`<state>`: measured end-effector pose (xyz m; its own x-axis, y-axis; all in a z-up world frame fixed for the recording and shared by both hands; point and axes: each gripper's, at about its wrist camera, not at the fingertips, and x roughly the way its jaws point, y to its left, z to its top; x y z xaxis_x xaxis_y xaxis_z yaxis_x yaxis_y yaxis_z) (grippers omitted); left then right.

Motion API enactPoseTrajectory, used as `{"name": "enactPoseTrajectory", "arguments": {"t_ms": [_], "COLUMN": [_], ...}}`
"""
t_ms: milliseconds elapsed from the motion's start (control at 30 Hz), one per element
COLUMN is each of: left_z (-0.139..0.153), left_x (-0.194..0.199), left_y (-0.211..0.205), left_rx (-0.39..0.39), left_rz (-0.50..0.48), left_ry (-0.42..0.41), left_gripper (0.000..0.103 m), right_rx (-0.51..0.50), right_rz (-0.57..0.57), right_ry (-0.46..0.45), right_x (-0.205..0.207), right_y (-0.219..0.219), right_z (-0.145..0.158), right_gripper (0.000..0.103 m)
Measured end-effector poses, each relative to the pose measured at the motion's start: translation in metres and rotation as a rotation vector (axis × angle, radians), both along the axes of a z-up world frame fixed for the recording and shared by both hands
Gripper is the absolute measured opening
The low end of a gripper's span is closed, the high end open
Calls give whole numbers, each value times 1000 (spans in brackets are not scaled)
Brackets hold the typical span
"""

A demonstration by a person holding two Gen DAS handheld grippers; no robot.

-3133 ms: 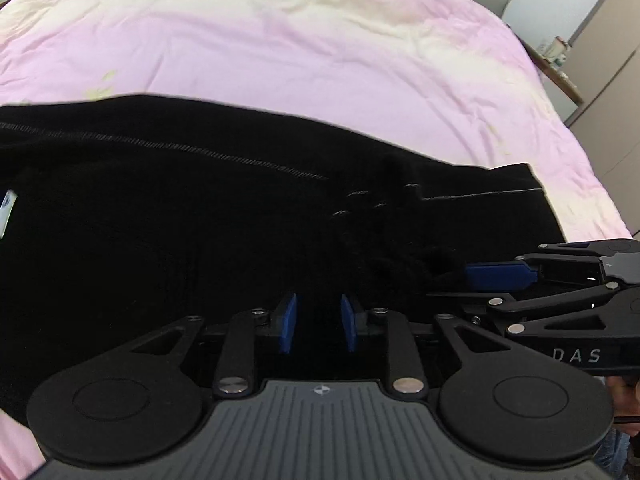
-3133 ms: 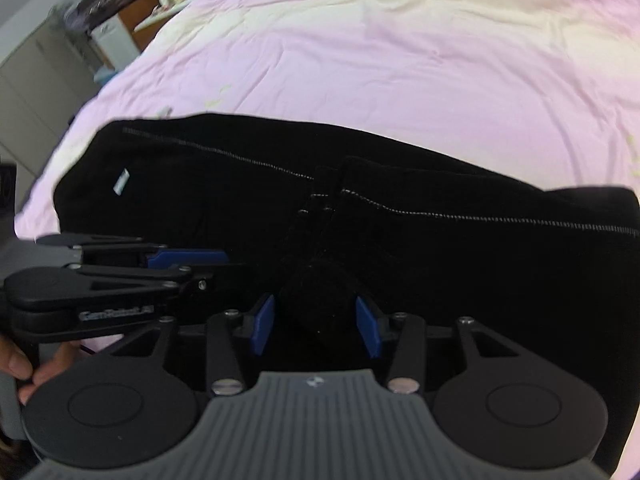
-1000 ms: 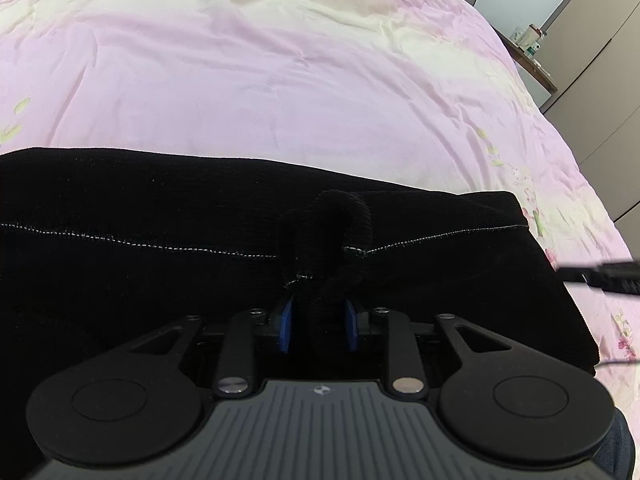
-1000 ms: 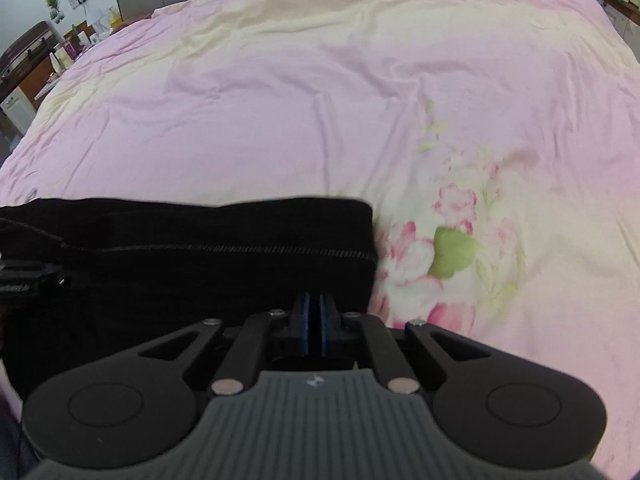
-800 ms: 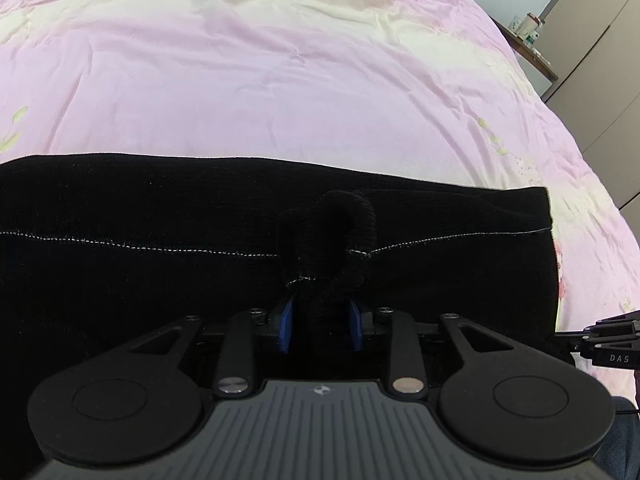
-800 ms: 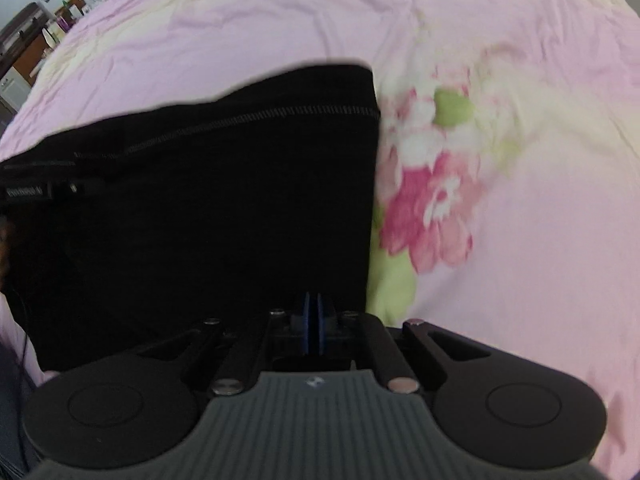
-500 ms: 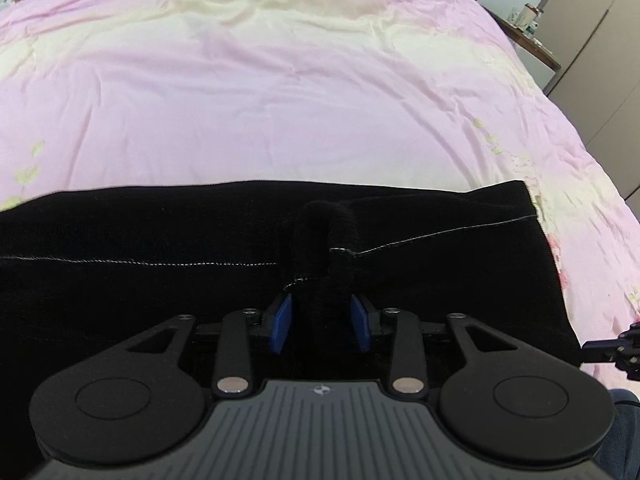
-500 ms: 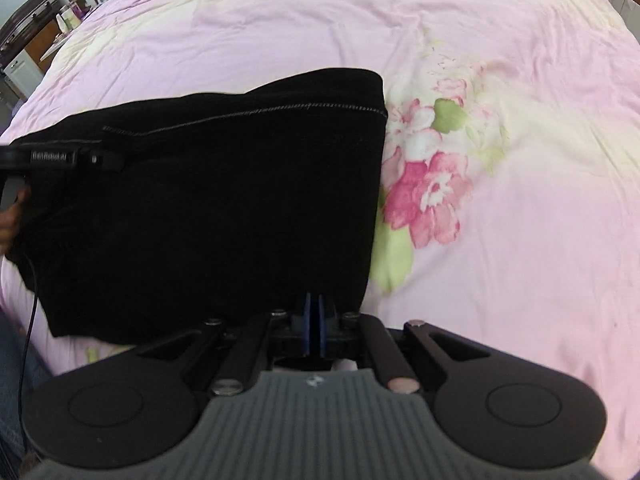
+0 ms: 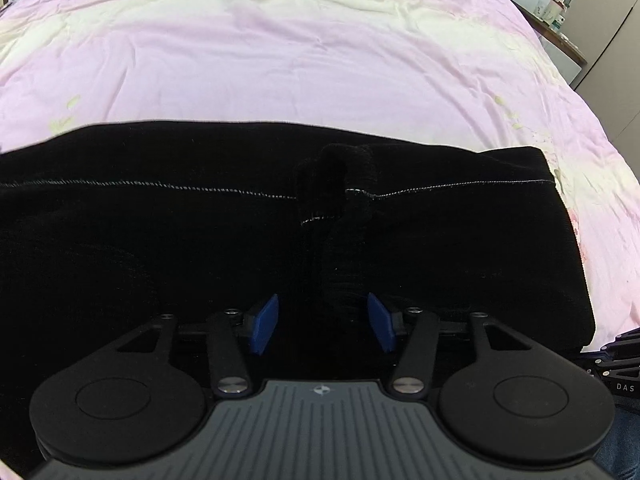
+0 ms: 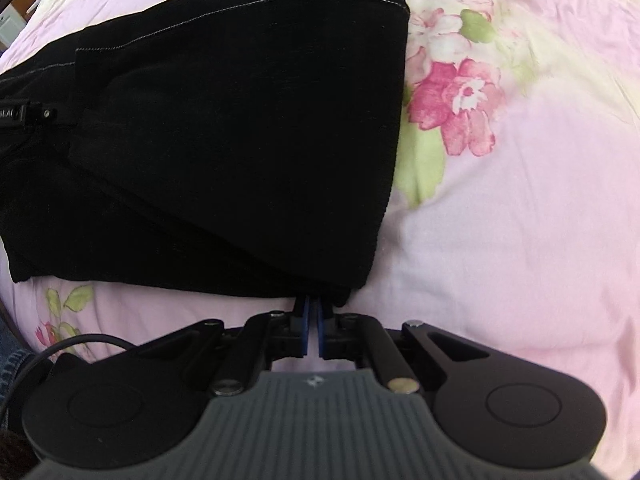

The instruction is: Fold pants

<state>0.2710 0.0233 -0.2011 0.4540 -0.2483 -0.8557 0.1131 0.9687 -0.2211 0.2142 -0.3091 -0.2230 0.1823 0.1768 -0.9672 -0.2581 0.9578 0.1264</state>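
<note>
Black pants [image 9: 160, 240] lie folded across the pink bedspread [image 9: 280, 40], a pale stitched seam running along them. A bunched ridge of fabric [image 9: 336, 200] stands up between the blue pads of my left gripper [image 9: 323, 320]. Its jaws are opening and the pads stand clear of the ridge on both sides. In the right wrist view the pants [image 10: 240, 120] fill the upper left. My right gripper [image 10: 313, 308] is shut, its tips at the pants' near edge; I cannot tell whether any cloth is pinched. The left gripper [image 10: 24, 114] shows at the left edge.
The bedspread [image 10: 520, 240] with printed flowers [image 10: 460, 108] spreads right of the pants. A nightstand with jars [image 9: 556, 20] and a wardrobe [image 9: 612, 40] stand beyond the bed's far right corner. A cable [image 10: 80, 342] and a person's jeans [image 10: 12, 360] are at the near left.
The left jaws have spread off the fabric ridge they pinched. The right gripper, still shut, has drawn back over the pants to their near edge.
</note>
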Motion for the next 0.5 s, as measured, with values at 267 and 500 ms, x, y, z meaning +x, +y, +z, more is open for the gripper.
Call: {"name": "enactPoseTrajectory", "arguments": {"t_ms": [267,500], "left_z": [64,93], "left_x": [-44,-79], "left_y": [50,138], "left_rx": [30,-6], "left_rz": [45,336], "left_ry": [-127,-179], "left_gripper": [58,70], "right_rx": [-1,16], "right_rz": [153,365], "right_ry": [-100,-295], "right_x": [-19,-13], "right_y": [17,71], "right_z": [50,106], "right_gripper": [23,33]}}
